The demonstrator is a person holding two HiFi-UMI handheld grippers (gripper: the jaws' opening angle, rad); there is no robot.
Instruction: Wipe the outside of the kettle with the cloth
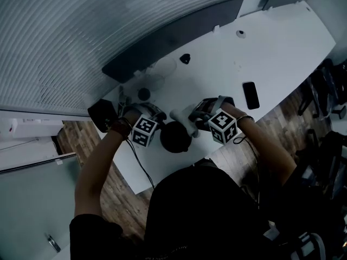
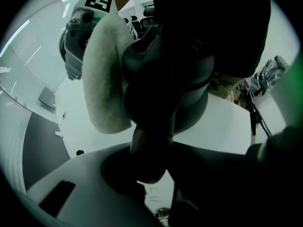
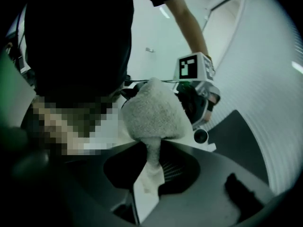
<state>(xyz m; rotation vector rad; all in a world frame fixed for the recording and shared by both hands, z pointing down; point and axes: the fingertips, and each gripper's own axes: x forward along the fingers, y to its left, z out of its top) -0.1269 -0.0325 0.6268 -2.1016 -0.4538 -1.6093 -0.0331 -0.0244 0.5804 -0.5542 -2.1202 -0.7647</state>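
In the head view a black kettle [image 1: 174,137] stands near the front edge of the white table [image 1: 282,47], between my two grippers. My left gripper [image 1: 158,124] is shut on the kettle's dark handle [image 2: 150,145], which runs down between its jaws [image 2: 151,176]. My right gripper [image 1: 191,121] is shut on a white fluffy cloth [image 1: 181,116]. The bunched cloth [image 3: 151,110] bulges out past the jaws [image 3: 149,174] and presses against the kettle's side [image 2: 165,70]. In the left gripper view the cloth [image 2: 106,79] lies on the left of the kettle body. Most of the kettle is hidden behind the cloth in the right gripper view.
A black phone [image 1: 250,95] lies right of my right gripper. A small dark object [image 1: 185,58] and a round disc [image 1: 240,34] sit farther back. A black item [image 1: 103,114] is at the table's left corner. A cable [image 1: 141,167] hangs off the front edge. Chairs [image 1: 325,85] stand at the right.
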